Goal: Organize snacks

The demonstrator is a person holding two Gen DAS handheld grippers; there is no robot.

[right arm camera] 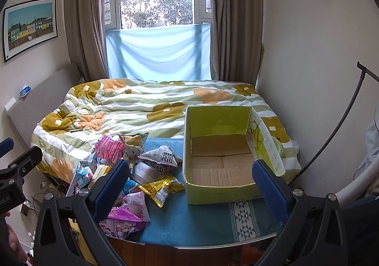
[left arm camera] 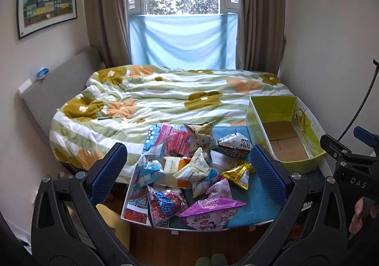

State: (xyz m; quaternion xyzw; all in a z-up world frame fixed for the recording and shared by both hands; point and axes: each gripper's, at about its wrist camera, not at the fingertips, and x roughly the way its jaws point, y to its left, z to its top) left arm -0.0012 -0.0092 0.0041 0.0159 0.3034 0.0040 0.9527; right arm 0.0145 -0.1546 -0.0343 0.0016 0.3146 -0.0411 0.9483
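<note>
A heap of snack packets (left arm camera: 187,166) lies on a blue cloth (left arm camera: 255,197) at the foot of the bed, with a purple packet (left arm camera: 210,214) nearest and a gold one (left arm camera: 238,173) to the right. An empty green cardboard box (left arm camera: 284,133) stands right of the heap. My left gripper (left arm camera: 188,171) hovers open above the heap, holding nothing. In the right wrist view the box (right arm camera: 220,185) sits straight ahead and the packets (right arm camera: 142,164) lie to its left. My right gripper (right arm camera: 191,187) is open and empty in front of the box's near wall.
A bed with a flowered green-striped duvet (left arm camera: 165,100) fills the space behind. Curtains and a window stand at the back, with a wall close on the right. A flat printed tray (left arm camera: 135,199) lies under the left packets. A black stand (right arm camera: 343,123) leans at the right.
</note>
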